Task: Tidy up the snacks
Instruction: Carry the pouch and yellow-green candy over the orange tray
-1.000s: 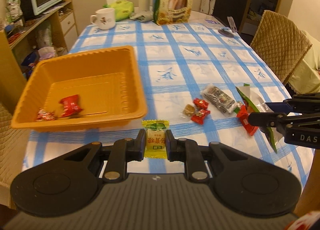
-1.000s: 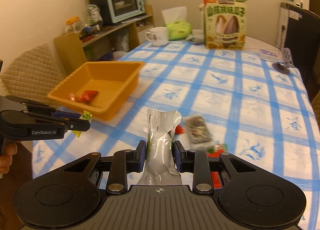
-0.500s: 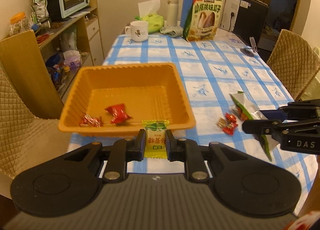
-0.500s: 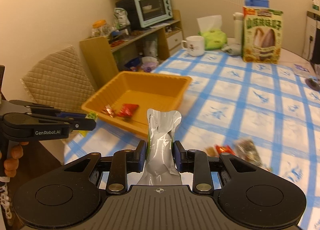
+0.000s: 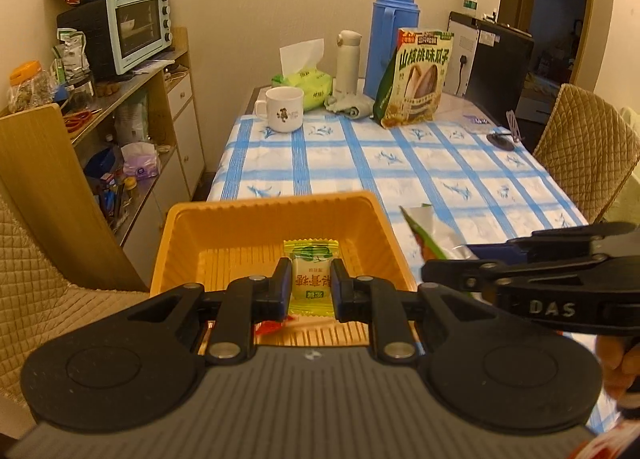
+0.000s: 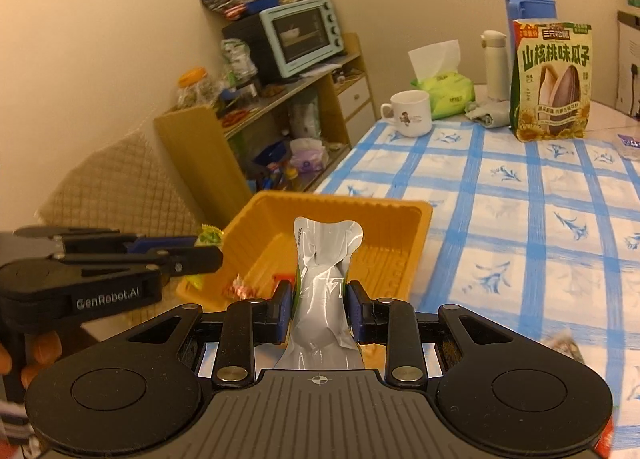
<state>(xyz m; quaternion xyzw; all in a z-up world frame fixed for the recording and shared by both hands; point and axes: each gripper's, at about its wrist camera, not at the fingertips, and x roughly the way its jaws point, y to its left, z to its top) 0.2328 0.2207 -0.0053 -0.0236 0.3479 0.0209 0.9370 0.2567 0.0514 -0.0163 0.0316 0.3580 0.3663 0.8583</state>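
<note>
Two snacks are held over the orange tray [image 5: 192, 235], one in each gripper. The left gripper [image 5: 311, 288] has its jaws closed on a yellow-green wrapped candy [image 5: 311, 271], which hangs above the inside of the tray. The right gripper [image 6: 319, 305] pinches a silver pouch with a green edge [image 6: 322, 279], its top end poking up in front of the tray's near wall. On the tray floor lie a red-wrapped sweet [image 6: 282, 278] and a smaller red and silver one [image 6: 239, 288], close together. The tray sits at the near left corner of the table [image 5: 400, 163], which wears a blue-checked white cloth. At the table's far edge stand a white mug [image 5: 283, 108], a green tissue pack [image 5: 305, 80], a white flask [image 5: 347, 61], a blue thermos [image 5: 394, 31] and a big bag of sunflower seeds [image 5: 420, 79]. Beyond the table's left side, a shelf carries a pale green toaster oven [image 5: 136, 29].
</note>
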